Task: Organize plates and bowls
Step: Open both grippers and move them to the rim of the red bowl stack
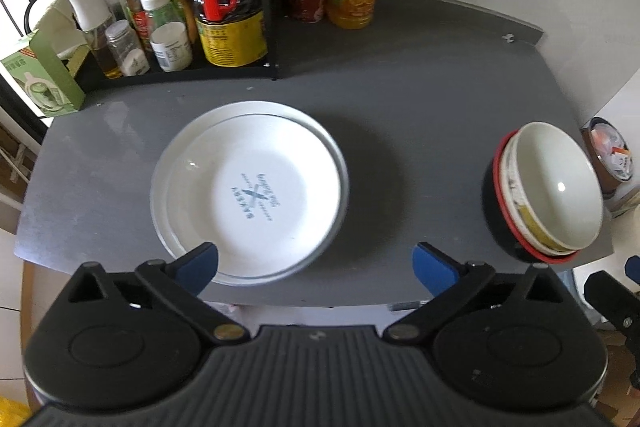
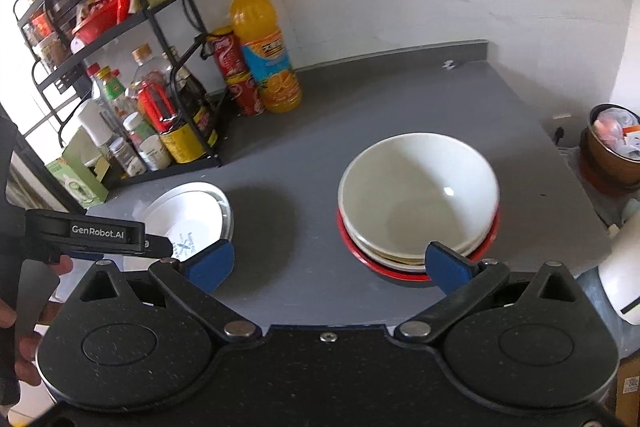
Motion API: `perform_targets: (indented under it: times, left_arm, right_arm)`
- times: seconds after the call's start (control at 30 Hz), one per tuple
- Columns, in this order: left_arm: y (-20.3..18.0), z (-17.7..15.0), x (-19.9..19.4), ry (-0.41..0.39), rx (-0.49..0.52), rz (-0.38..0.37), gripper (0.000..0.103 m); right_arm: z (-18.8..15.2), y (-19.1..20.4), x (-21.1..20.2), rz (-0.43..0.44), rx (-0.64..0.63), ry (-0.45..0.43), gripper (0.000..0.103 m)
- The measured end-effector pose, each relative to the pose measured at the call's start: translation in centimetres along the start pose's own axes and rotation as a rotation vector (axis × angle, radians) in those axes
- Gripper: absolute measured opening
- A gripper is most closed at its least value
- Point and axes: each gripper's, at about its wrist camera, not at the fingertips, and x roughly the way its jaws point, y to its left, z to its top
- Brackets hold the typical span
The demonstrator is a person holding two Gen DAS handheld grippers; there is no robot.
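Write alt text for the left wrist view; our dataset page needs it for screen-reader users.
A stack of white plates sits on a grey table, just beyond the open, empty left hand-held gripper. To the right stands a stack of nested bowls; bottles crowd the far left corner.

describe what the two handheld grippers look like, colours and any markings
Both are matte black plastic. The left gripper and the right gripper each have two jointed black finger arms on round metal pivot pins, ending in blue pads. The body between the pivots is ribbed. Seen from the right wrist view, the left one bears white "GenRobot.AI" lettering.
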Motion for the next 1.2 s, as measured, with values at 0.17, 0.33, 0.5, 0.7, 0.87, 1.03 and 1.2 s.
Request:
perform_targets:
  times: [0.17,0.33,0.5,0.7,0.87,1.03,1.2]
  left_arm:
    - [-1.4,-0.4,-0.6,0.001,0.009,-0.015,0.103]
    - [-3.3,-0.6,-0.7,-0.004,0.035,-0.025,0.103]
    - [-5.0,-0.3,-0.5,-0.015,0.050,-0.060,0.103]
    - [-7.4,0.7,0.1,-0.013,0.070,-0.113,0.103]
    - [-9.3,1.9,1.5,0.013,0.084,-0.121,0.103]
    - [-11.4,2.5,2.6,-0.002,0.127,-0.080,0.103]
    - [-13.6,3.1,4.8,0.049,0.178,-0.124,0.102]
  right_arm:
    - [-0.5,-1.4,-1.0,-0.007,0.033,-0.017,0.103]
    - [-0.9,-3.0,-1.3,-0.039,0.057,-0.024,0.103]
    - [-1.3,-4.5,-1.5,-0.069,0.082,-0.032,0.103]
    - [-1.1,-6.5,-1.2,-0.113,0.118,-0.063,0.103]
    - [-0.6,-8.4,-0.2,-0.111,0.172,-0.056,0.103]
    - [-0.3,-10.2,1.4,-0.108,0.225,-0.032,0.102]
    - [-0.1,-11.6,3.1,-0.108,0.261,0.009,0.100]
